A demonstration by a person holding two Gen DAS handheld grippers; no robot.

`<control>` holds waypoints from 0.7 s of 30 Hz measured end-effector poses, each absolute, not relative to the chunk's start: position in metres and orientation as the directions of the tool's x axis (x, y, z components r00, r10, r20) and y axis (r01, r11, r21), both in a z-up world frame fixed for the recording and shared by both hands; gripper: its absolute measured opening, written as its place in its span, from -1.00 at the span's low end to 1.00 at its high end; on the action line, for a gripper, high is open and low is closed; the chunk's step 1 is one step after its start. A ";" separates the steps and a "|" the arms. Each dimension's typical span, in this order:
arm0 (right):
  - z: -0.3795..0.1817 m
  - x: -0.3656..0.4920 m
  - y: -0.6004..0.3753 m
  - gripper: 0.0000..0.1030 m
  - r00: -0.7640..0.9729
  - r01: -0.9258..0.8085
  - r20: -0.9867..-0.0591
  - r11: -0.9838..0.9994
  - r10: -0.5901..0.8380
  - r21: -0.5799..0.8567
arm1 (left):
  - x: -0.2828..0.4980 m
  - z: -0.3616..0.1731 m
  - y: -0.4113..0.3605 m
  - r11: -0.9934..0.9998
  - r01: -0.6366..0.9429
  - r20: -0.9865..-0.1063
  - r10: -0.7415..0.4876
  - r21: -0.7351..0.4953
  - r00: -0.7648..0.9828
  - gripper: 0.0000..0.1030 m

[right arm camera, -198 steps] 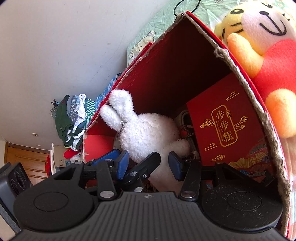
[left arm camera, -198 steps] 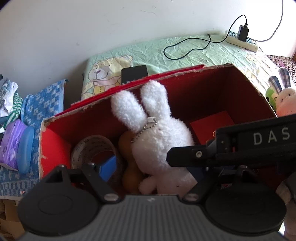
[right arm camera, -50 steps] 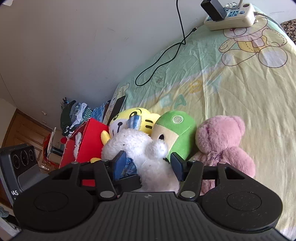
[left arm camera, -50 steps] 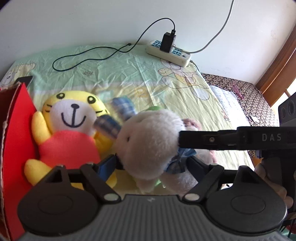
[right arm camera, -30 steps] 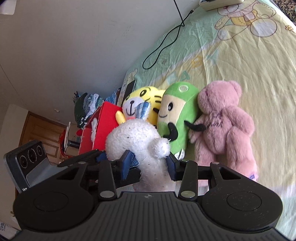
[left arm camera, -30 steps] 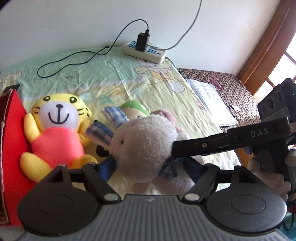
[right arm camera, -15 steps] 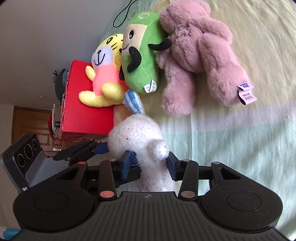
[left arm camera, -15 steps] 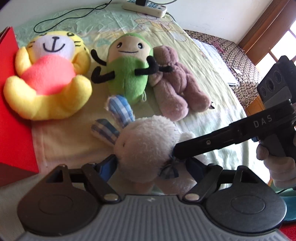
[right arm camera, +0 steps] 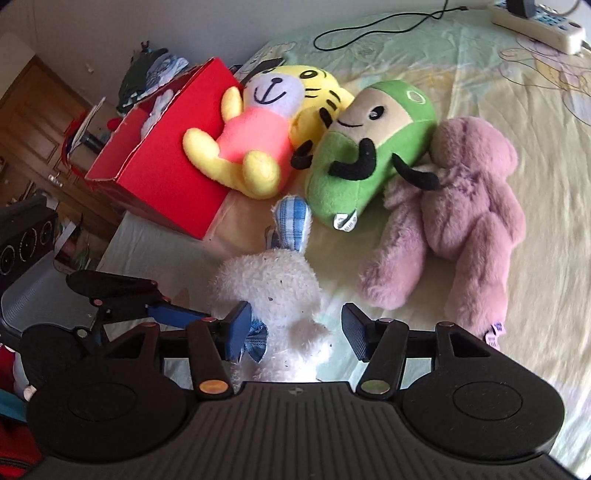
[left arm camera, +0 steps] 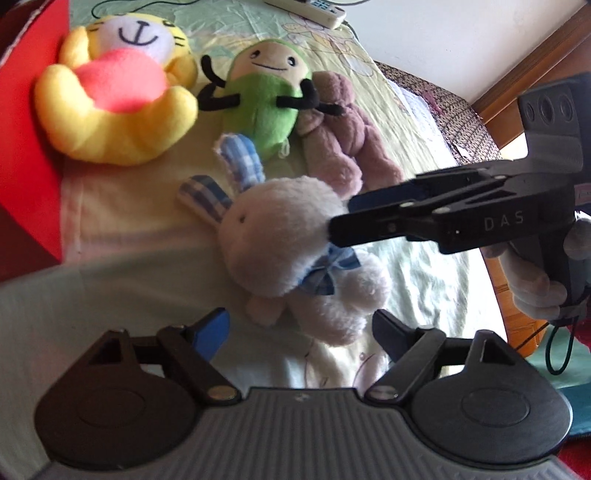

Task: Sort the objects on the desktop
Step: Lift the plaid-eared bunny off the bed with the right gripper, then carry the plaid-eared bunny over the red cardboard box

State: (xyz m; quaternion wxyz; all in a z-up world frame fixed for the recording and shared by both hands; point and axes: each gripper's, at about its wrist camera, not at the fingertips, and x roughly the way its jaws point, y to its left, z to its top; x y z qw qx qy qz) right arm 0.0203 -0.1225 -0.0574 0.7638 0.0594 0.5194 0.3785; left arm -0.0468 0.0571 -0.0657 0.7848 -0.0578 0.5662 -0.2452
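A white plush rabbit (left arm camera: 280, 240) with blue checked ears and a blue bow lies on the pale green sheet (right arm camera: 517, 110). Its legs lie between the fingertips of my left gripper (left arm camera: 299, 332), whose jaws are closing with gaps on both sides. In the right wrist view my right gripper (right arm camera: 295, 328) straddles the rabbit (right arm camera: 273, 291) from behind, and its jaws are opening. The right pad stands clear of the fur, while the left one sits against the bow. From the left wrist view, the right gripper (left arm camera: 341, 218) reaches in from the right, level with the rabbit's head.
A yellow tiger plush (right arm camera: 258, 122), a green plush (right arm camera: 369, 147) and a pink bear (right arm camera: 469, 206) lie in a row beyond the rabbit. A red box (right arm camera: 166, 155) stands left of the tiger. A power strip (right arm camera: 535, 22) and black cable (right arm camera: 369, 33) lie far back.
The rabbit, gripped by both grippers half a second ago, now rests on the sheet. The right jaws have spread off it, and the left gripper has drawn back towards its legs.
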 end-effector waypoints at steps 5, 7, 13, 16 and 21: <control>-0.072 0.034 -0.106 0.02 0.077 -0.475 -0.713 0.654 0.697 0.588 | -0.037 -0.074 0.040 0.887 0.325 -0.873 -0.417 -0.330 0.253 0.30; -0.077 0.031 -0.106 -0.08 0.059 -0.440 -0.709 0.656 0.703 0.614 | -0.037 -0.071 0.042 0.886 0.323 -0.867 -0.421 -0.332 0.265 0.26; -0.079 0.016 -0.136 -0.14 0.098 -0.293 -0.647 0.643 0.756 0.708 | -0.043 -0.055 0.033 0.872 0.409 -0.865 -0.407 -0.270 0.295 0.14; -0.067 0.006 -0.146 -0.15 0.151 -0.261 -0.600 0.617 0.785 0.742 | -0.049 -0.037 0.030 0.855 0.463 -0.848 -0.413 -0.235 0.332 0.14; -0.030 -0.008 -0.143 -0.15 0.272 -0.280 -0.516 0.580 0.812 0.765 | -0.053 0.002 0.040 0.833 0.519 -0.799 -0.440 -0.193 0.409 0.14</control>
